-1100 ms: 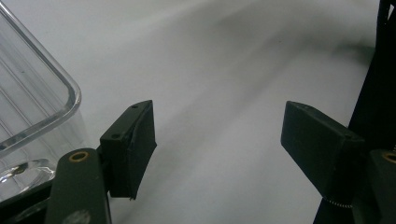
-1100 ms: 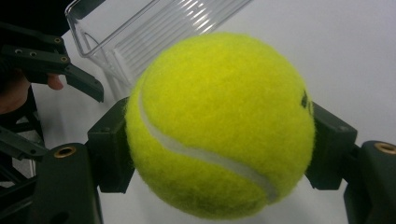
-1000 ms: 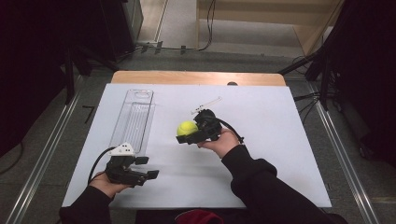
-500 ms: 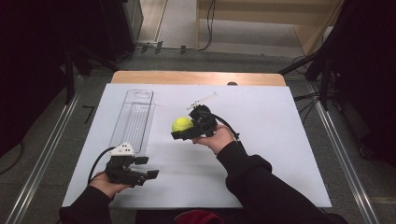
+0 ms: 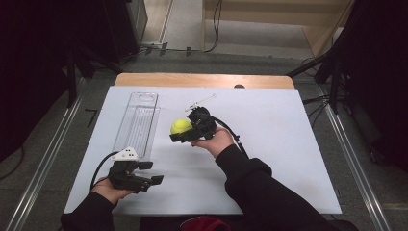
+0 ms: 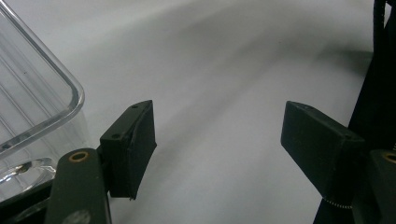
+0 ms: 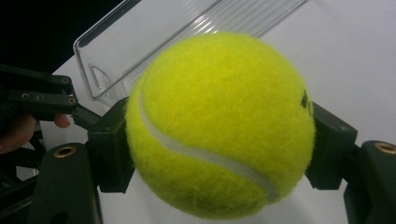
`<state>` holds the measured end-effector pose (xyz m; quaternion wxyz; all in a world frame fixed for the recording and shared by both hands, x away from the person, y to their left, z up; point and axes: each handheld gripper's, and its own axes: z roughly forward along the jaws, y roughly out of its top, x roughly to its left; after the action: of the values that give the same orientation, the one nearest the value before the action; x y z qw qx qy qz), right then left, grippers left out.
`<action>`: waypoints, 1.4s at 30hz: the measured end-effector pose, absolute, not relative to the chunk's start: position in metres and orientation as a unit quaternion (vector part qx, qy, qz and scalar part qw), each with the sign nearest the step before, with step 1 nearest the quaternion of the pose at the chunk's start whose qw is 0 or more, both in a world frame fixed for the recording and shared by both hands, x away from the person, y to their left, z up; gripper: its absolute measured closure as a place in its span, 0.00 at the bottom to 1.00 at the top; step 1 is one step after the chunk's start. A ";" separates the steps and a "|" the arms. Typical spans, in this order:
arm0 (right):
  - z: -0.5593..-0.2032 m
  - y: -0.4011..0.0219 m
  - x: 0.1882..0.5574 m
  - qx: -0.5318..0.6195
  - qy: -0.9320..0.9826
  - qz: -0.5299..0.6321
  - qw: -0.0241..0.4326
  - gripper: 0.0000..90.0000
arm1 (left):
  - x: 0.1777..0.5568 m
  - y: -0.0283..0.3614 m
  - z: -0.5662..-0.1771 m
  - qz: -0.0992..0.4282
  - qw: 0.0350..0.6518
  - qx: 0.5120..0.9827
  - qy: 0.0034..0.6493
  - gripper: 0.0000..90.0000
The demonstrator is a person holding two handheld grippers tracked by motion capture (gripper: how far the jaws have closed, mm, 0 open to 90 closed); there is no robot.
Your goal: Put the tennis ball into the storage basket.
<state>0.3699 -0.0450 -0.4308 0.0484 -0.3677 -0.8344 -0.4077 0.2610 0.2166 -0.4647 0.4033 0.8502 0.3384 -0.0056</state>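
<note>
White worktop is carrying a clear tray at upper left.
Right tool is pinching a tennis ball at centre frame; left tool, lower left, is sitting spread and empty.

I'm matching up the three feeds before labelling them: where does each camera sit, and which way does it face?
High view: fixed above the person's side, looking forward and down on the white table; both forearms and hands enter from below.
Left gripper view: rides the left gripper, looking along its open jaws at bare table beside the clear tray.
Right gripper view: rides the right gripper, looking along its jaws, shut on the tennis ball, toward the tray.
Shared: high and right gripper views both show ball and tray.
</note>
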 end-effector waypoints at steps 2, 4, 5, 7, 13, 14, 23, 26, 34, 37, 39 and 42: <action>-0.431 -0.044 0.371 -0.367 -0.834 -0.409 0.048 0.26 | 0.261 0.217 -0.465 -0.005 0.403 0.850 0.339 0.30; -0.431 -0.043 0.372 -0.366 -0.834 -0.410 0.048 0.26 | 0.261 0.217 -0.465 -0.004 0.403 0.850 0.339 0.30; -0.430 -0.042 0.372 -0.366 -0.834 -0.410 0.049 0.26 | 0.261 0.217 -0.465 -0.004 0.403 0.850 0.339 0.30; -0.429 -0.040 0.373 -0.367 -0.833 -0.411 0.049 0.26 | 0.261 0.217 -0.465 -0.004 0.404 0.850 0.339 0.30; -0.428 -0.036 0.375 -0.369 -0.832 -0.412 0.048 0.26 | 0.261 0.217 -0.465 -0.004 0.401 0.850 0.341 0.30; -0.428 -0.036 0.376 -0.367 -0.833 -0.412 0.048 0.26 | 0.262 0.217 -0.465 -0.003 0.401 0.850 0.341 0.30; -0.427 -0.027 0.379 -0.364 -0.835 -0.409 0.046 0.26 | 0.261 0.217 -0.465 -0.004 0.402 0.849 0.343 0.30; -0.426 -0.025 0.381 -0.363 -0.834 -0.413 0.044 0.26 | 0.262 0.218 -0.465 -0.003 0.403 0.848 0.345 0.30; -0.424 -0.017 0.385 -0.360 -0.835 -0.413 0.045 0.26 | 0.262 0.218 -0.465 -0.002 0.402 0.848 0.344 0.30; -0.422 -0.014 0.386 -0.360 -0.834 -0.415 0.044 0.26 | 0.262 0.218 -0.464 -0.003 0.403 0.848 0.344 0.30; -0.421 -0.011 0.387 -0.361 -0.834 -0.414 0.045 0.26 | 0.262 0.218 -0.464 -0.003 0.403 0.848 0.344 0.30; -0.420 -0.007 0.389 -0.360 -0.835 -0.415 0.046 0.26 | 0.262 0.219 -0.464 -0.002 0.403 0.848 0.344 0.30</action>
<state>0.3889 -0.0072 -0.4200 0.0462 -0.3597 -0.8346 -0.4147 0.2616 0.2185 -0.4643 0.4031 0.8479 0.3443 -0.0024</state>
